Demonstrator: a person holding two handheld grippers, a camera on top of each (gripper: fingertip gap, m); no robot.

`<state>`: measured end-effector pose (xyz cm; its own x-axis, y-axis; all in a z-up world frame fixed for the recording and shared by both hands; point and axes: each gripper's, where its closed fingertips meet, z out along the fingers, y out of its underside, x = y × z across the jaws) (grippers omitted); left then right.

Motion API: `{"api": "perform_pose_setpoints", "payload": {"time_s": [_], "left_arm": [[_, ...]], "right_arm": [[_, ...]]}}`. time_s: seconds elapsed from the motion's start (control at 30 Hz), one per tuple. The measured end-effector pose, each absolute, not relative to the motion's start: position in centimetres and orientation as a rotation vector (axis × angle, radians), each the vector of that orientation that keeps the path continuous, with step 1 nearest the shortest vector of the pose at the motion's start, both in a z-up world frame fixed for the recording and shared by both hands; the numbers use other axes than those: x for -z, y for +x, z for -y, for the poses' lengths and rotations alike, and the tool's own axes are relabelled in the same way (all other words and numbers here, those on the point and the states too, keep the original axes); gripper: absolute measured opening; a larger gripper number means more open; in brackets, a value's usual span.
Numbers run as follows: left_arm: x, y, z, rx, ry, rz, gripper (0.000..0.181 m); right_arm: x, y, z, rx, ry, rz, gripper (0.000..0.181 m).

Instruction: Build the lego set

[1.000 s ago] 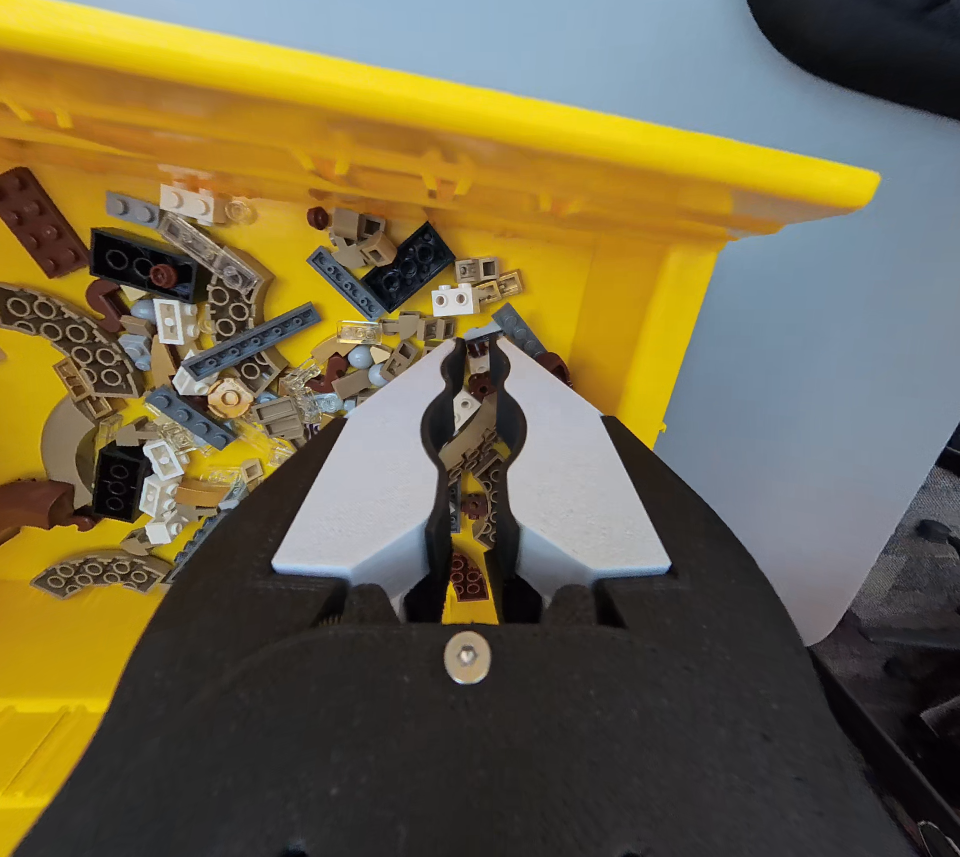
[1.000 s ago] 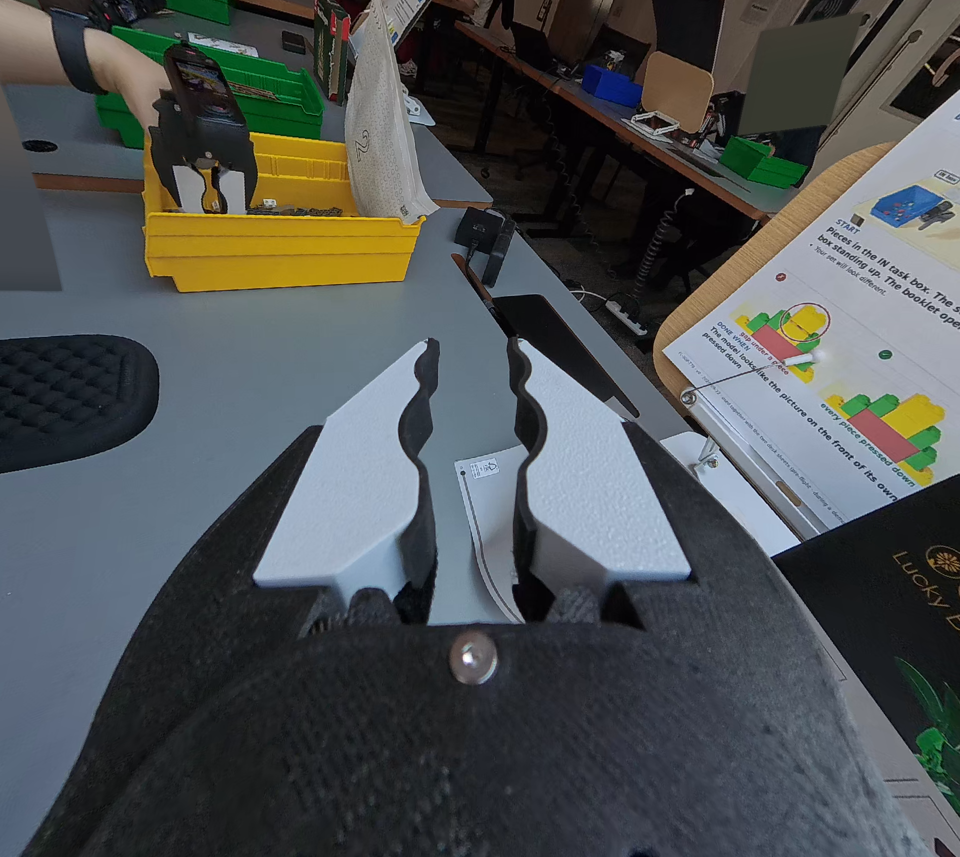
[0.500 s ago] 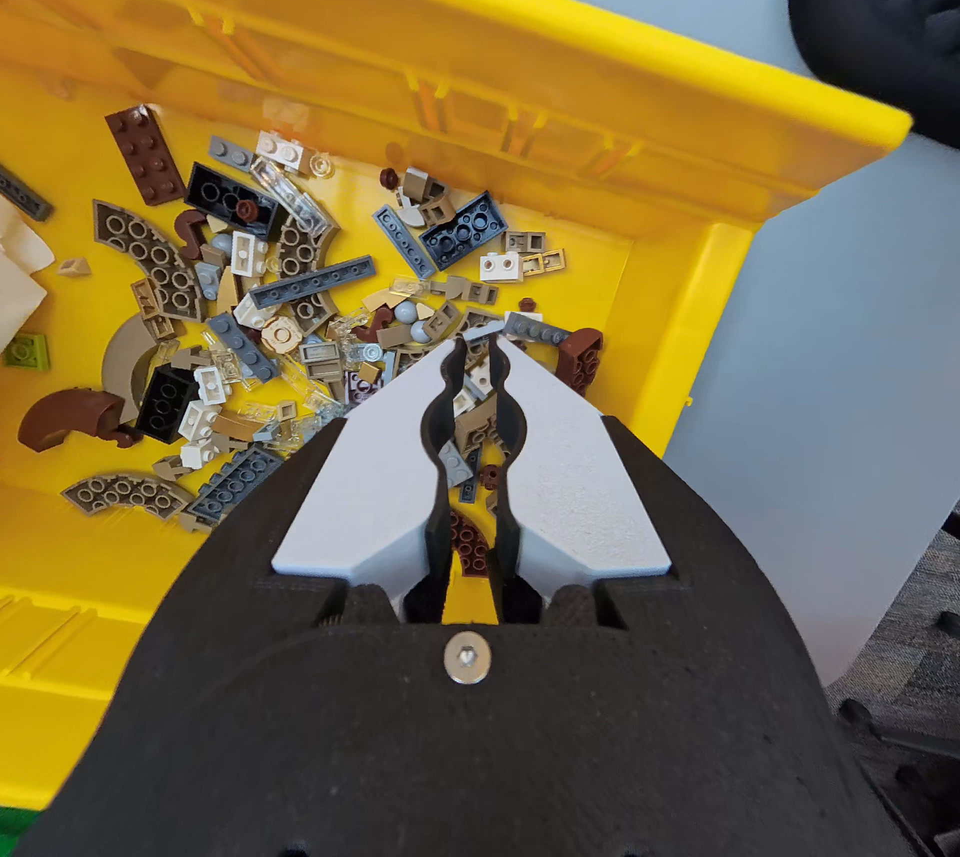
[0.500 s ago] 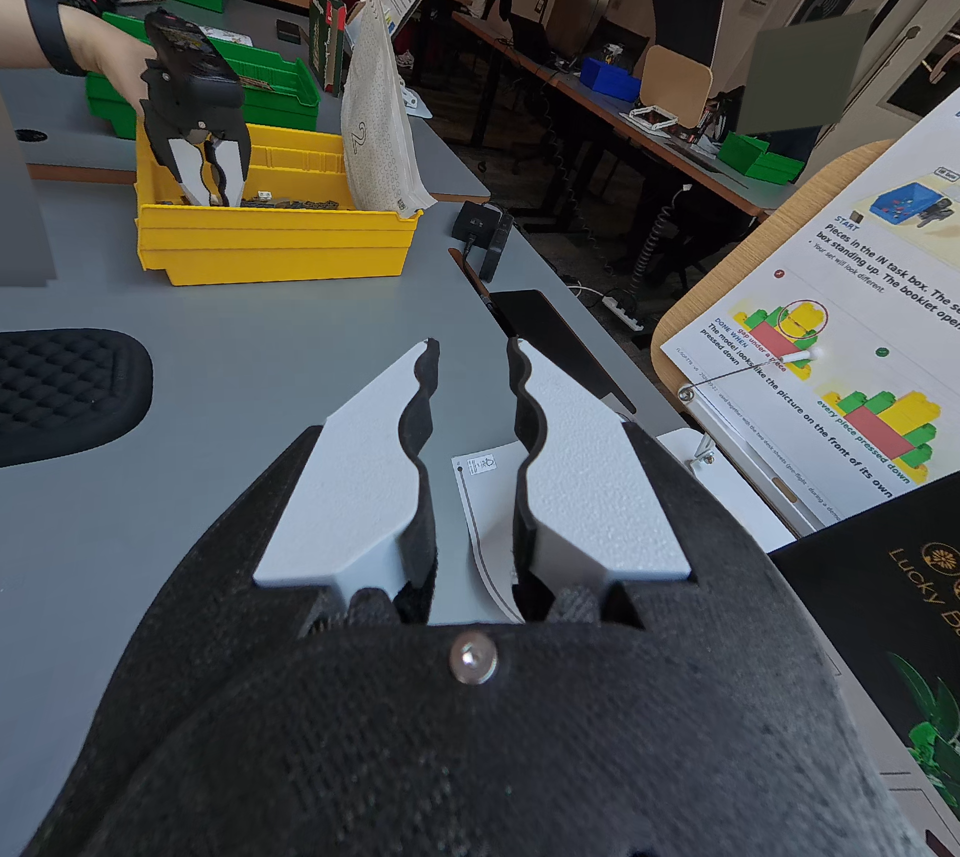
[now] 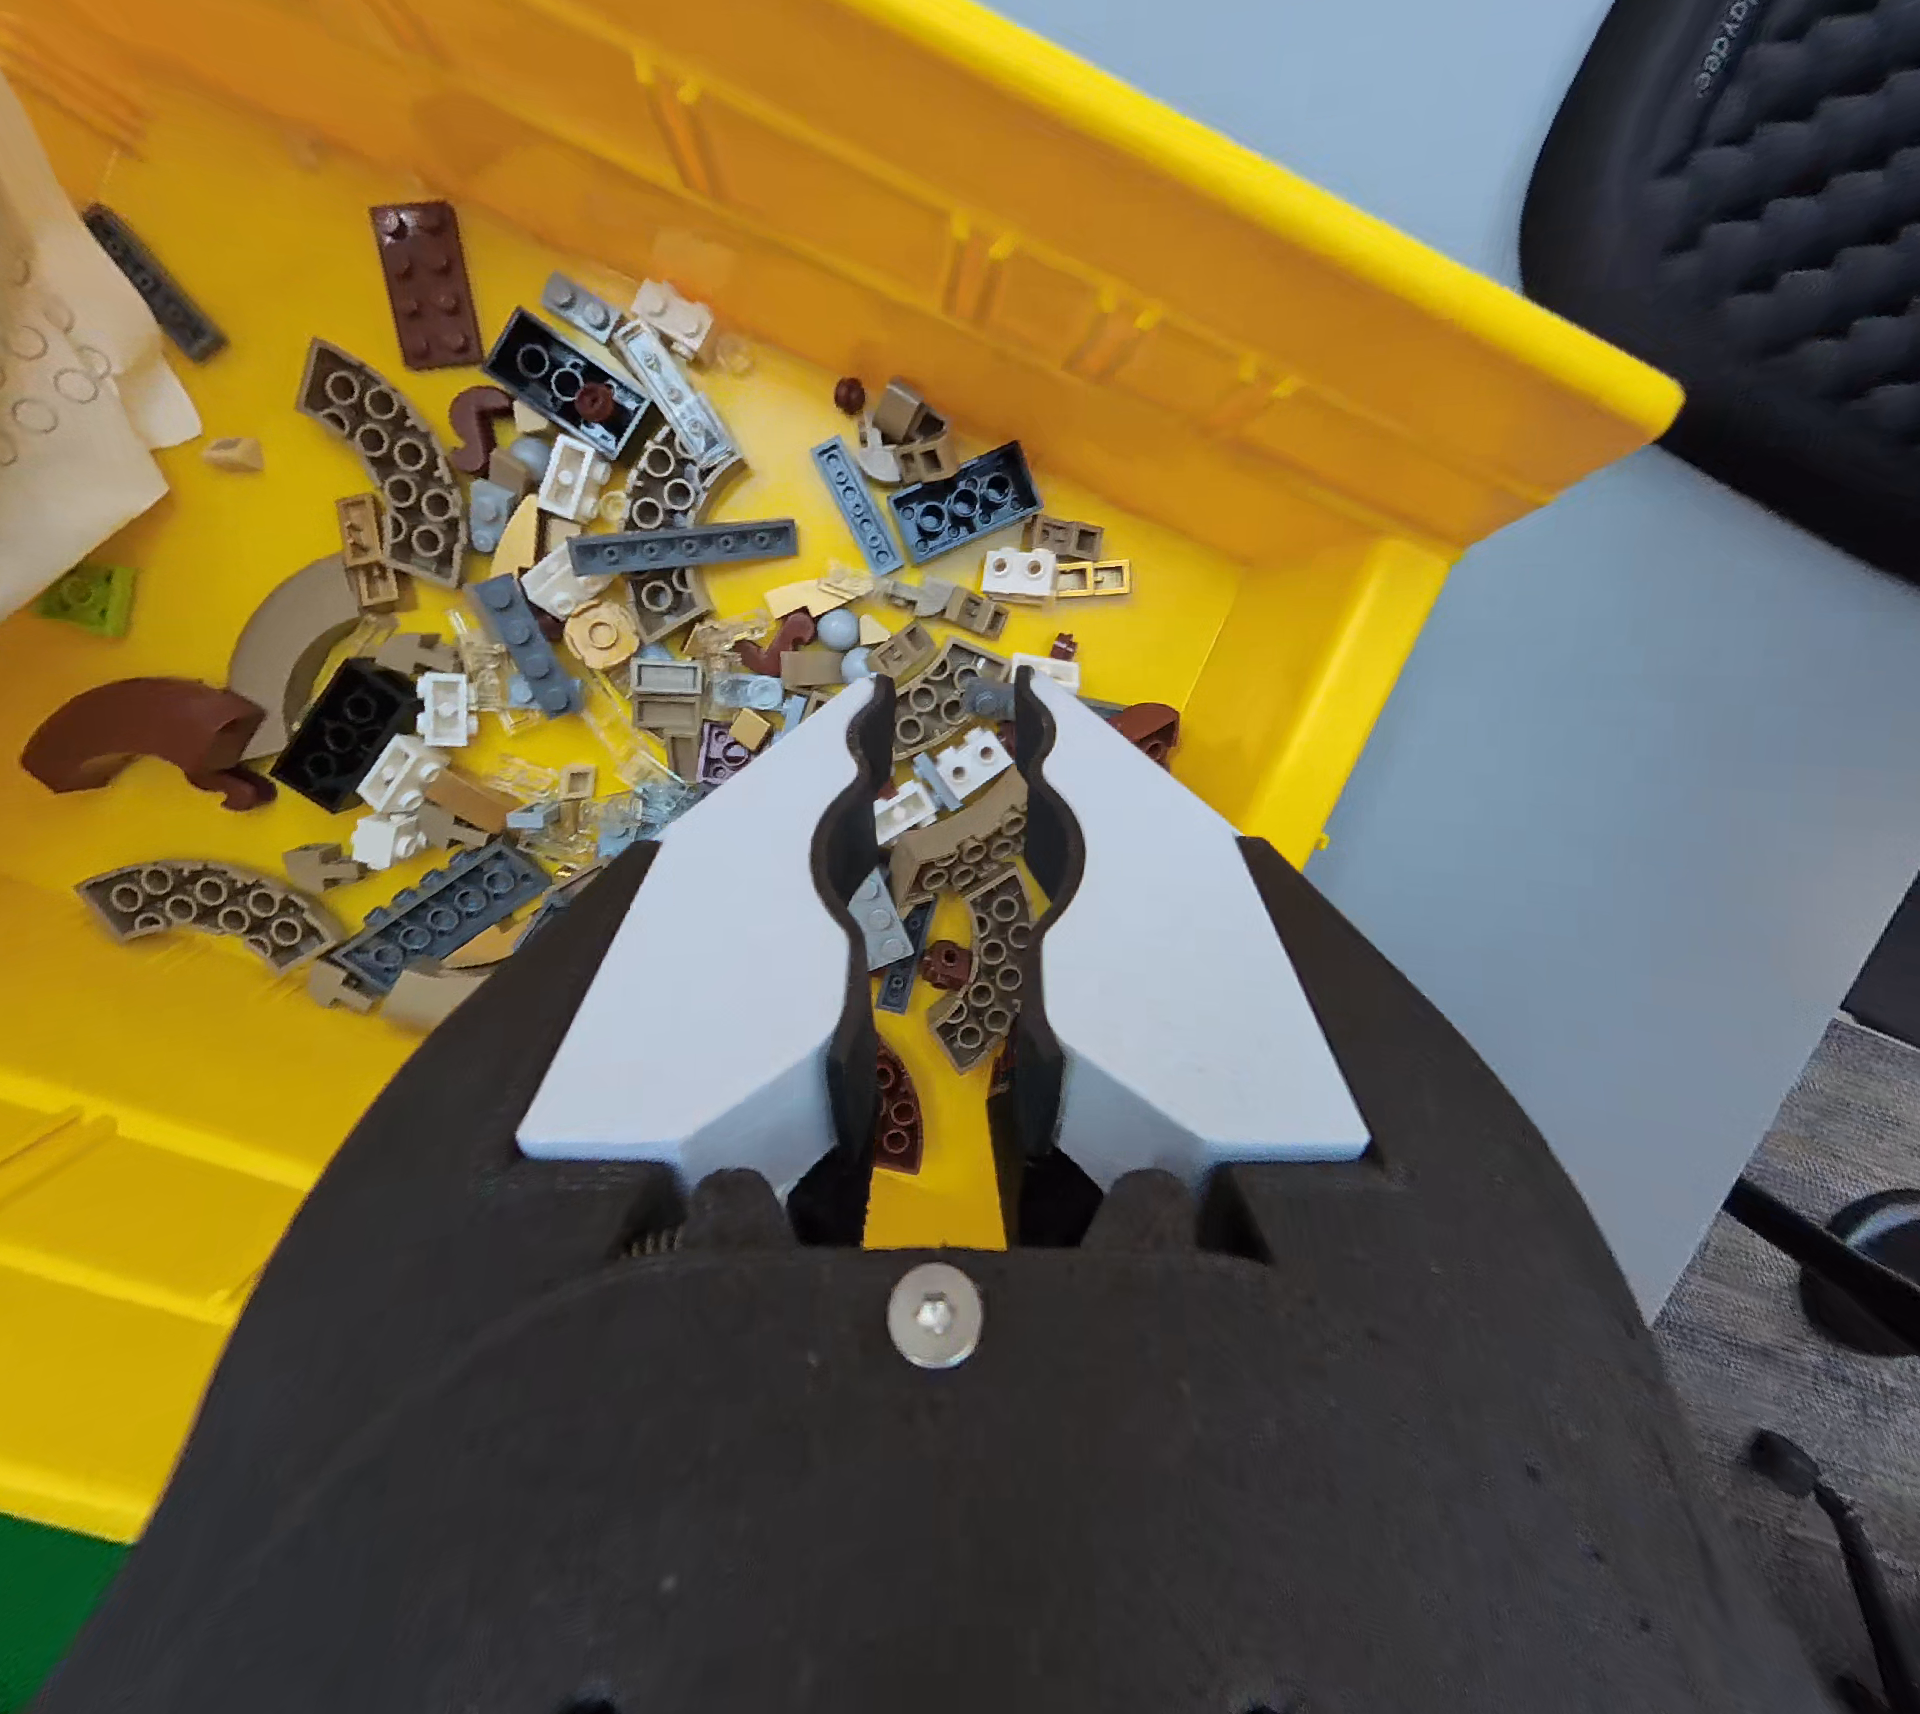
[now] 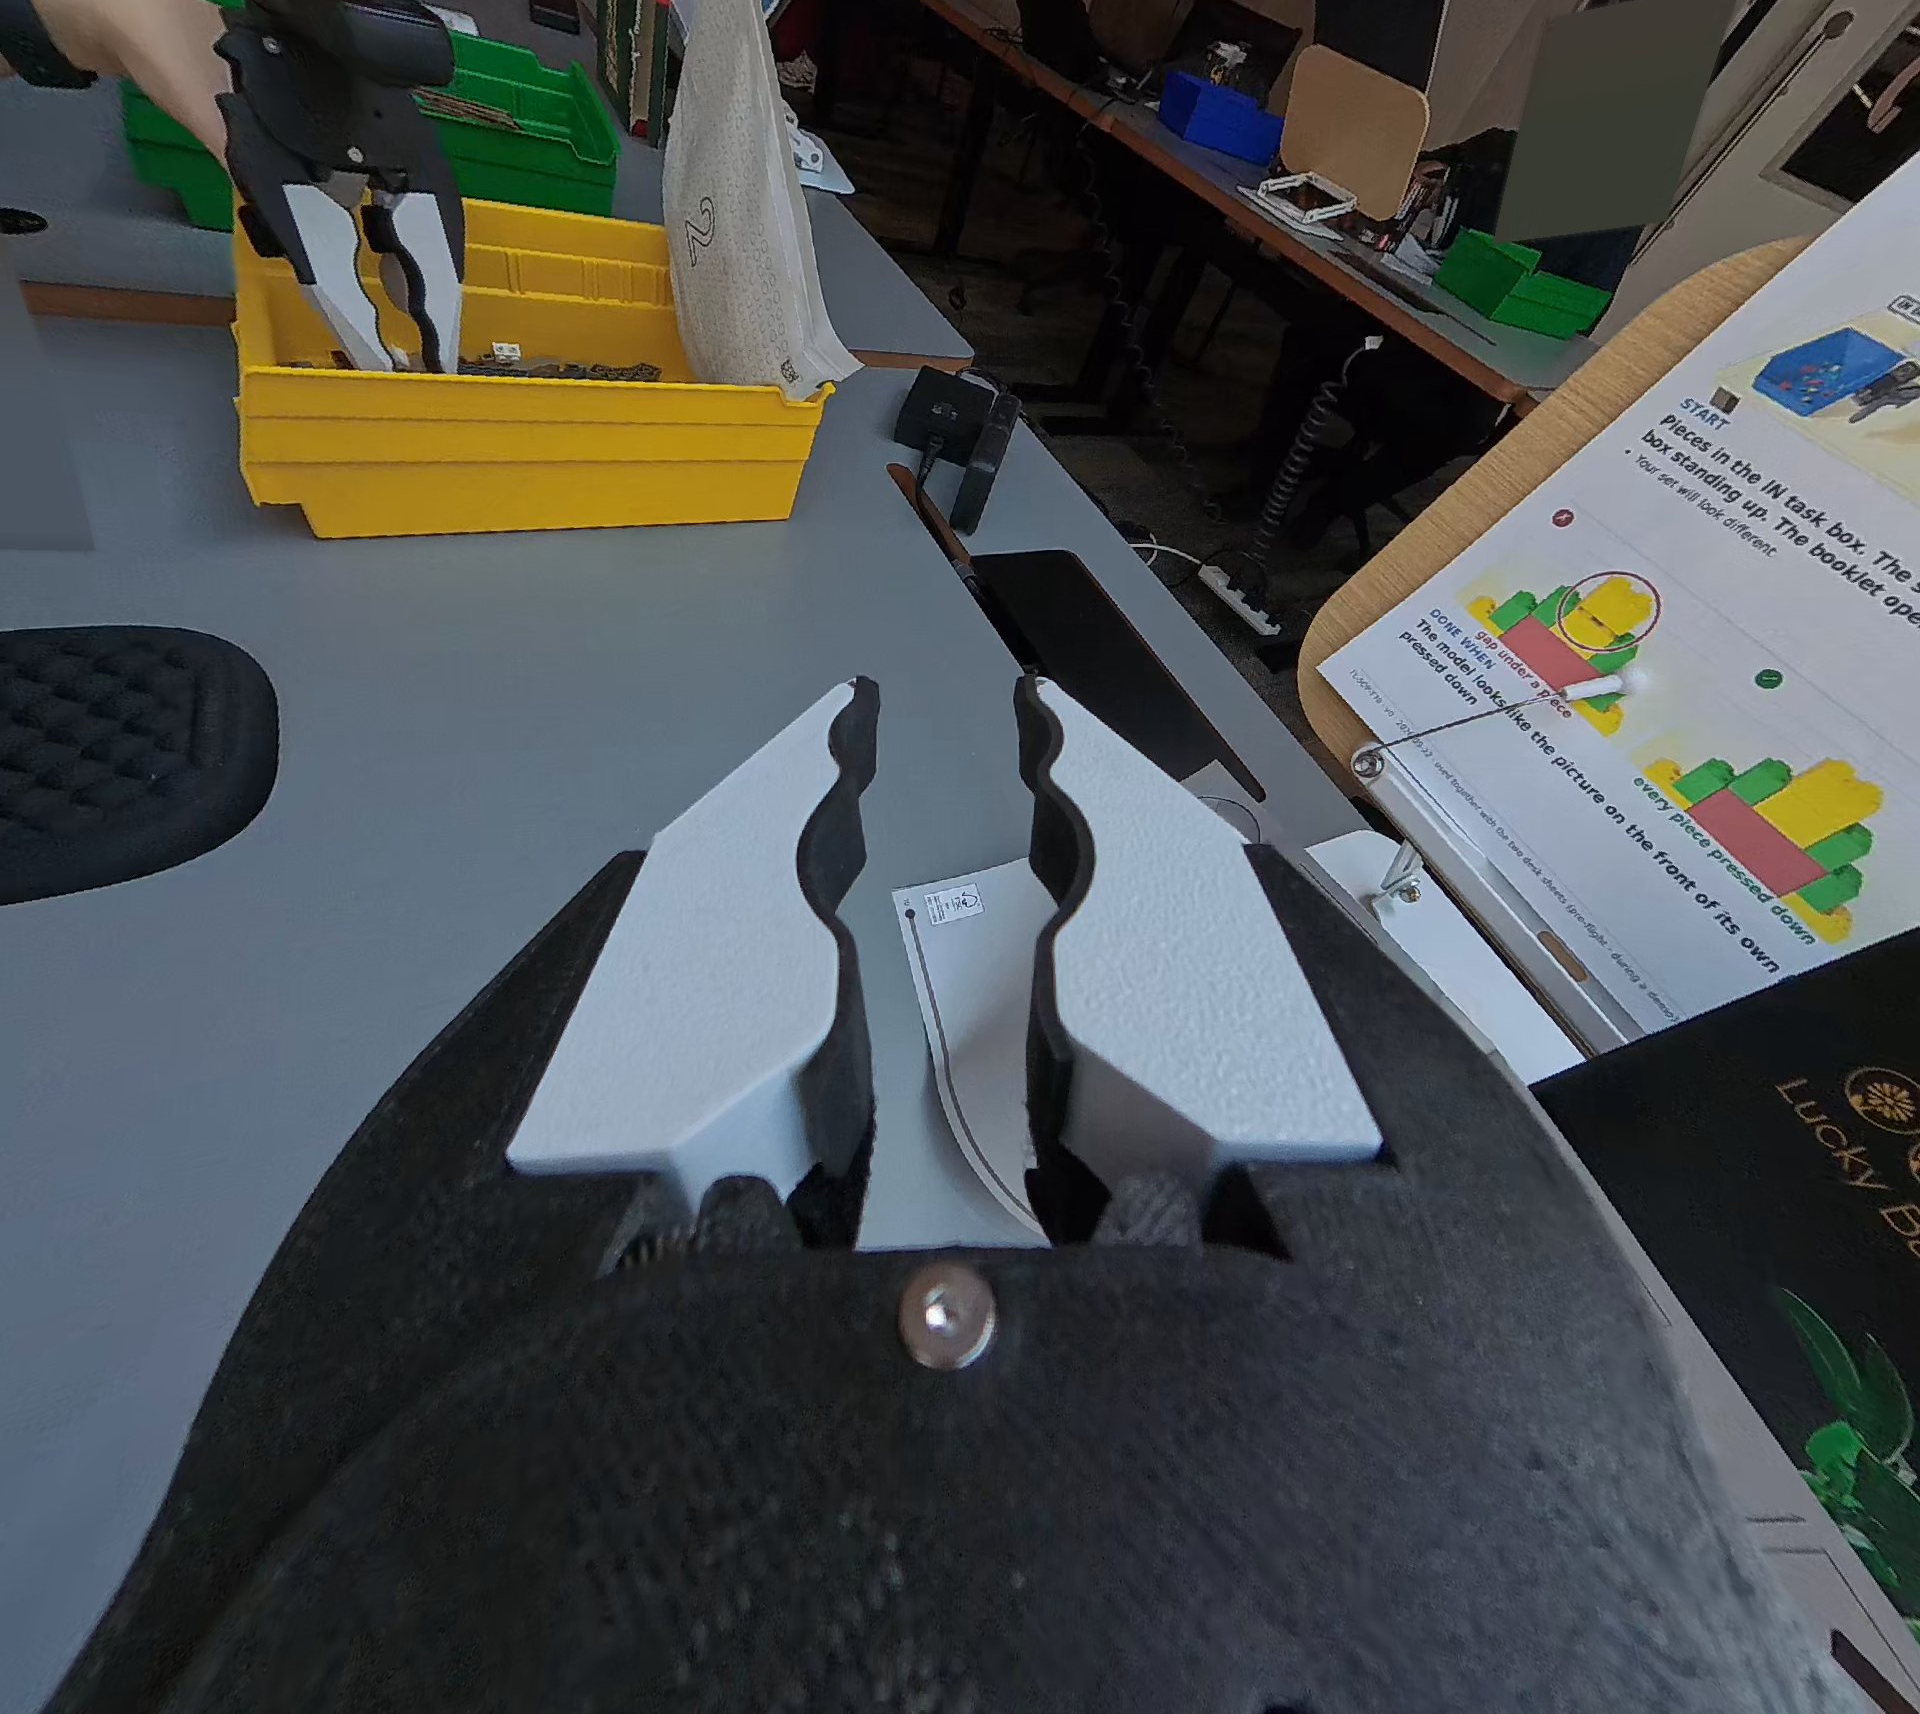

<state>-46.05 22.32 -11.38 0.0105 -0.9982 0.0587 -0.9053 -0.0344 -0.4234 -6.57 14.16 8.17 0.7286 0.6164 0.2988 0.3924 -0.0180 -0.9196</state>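
Over the bin, left claw: the left gripper point(image 5: 945, 688) hangs above the yellow bin point(image 5: 1039, 106) with its jaws a narrow gap apart and nothing between them; its tips sit over the right end of the brick pile, near the bin's right wall. Whether the tips touch any brick cannot be told.
Seen from the other side: the left gripper point(image 6: 400, 355) points down into the yellow bin point(image 6: 520, 459), tips at or below the rim, held by a person's hand point(image 6: 156, 54).
Right claw: the right gripper point(image 6: 945, 688) is parted by a moderate gap and holds nothing; it hovers over the grey table point(image 6: 520, 677), with a white paper sheet point(image 6: 966, 958) visible between its fingers.
Lego pieces: loose lego bricks point(image 5: 665, 584) lie in a heap on the bin floor, in tan, grey, black, white, brown and clear; curved tan plates show through the left claw's gap.
Bin extras: a lime green piece point(image 5: 88, 599) lies apart at the left, beside a white paper bag point(image 5: 62, 417); the same white paper bag point(image 6: 738, 210) stands upright in the bin's right end.
Table surroundings: a black padded rest point(image 6: 114, 750) lies to the left, well apart from the right claw; an instruction sheet point(image 6: 1683, 729) on a stand and a black booklet point(image 6: 1787, 1249) are at the right; green bins point(image 6: 520, 116) stand behind the yellow one.
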Motion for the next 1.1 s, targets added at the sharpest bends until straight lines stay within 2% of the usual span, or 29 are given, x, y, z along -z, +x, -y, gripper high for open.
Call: {"api": "perform_pose_setpoints", "payload": {"time_s": [0.37,0.87,1.1], "left_arm": [[14.0,-45.3,-18.8,0.36,-1.856,-2.283,0.012],[15.7,-45.6,-19.6,0.291,-1.881,-2.332,0.005],[14.0,-45.7,-20.4,0.289,-1.881,-2.226,0.003]], "right_arm": [[-7.9,-6.9,-14.1,-0.213,-1.645,0.843,0.027],[-7.9,-6.7,-14.1,-0.209,-1.647,0.846,0.027],[-8.5,-6.6,-13.7,-0.199,-1.634,0.844,0.027]]}}
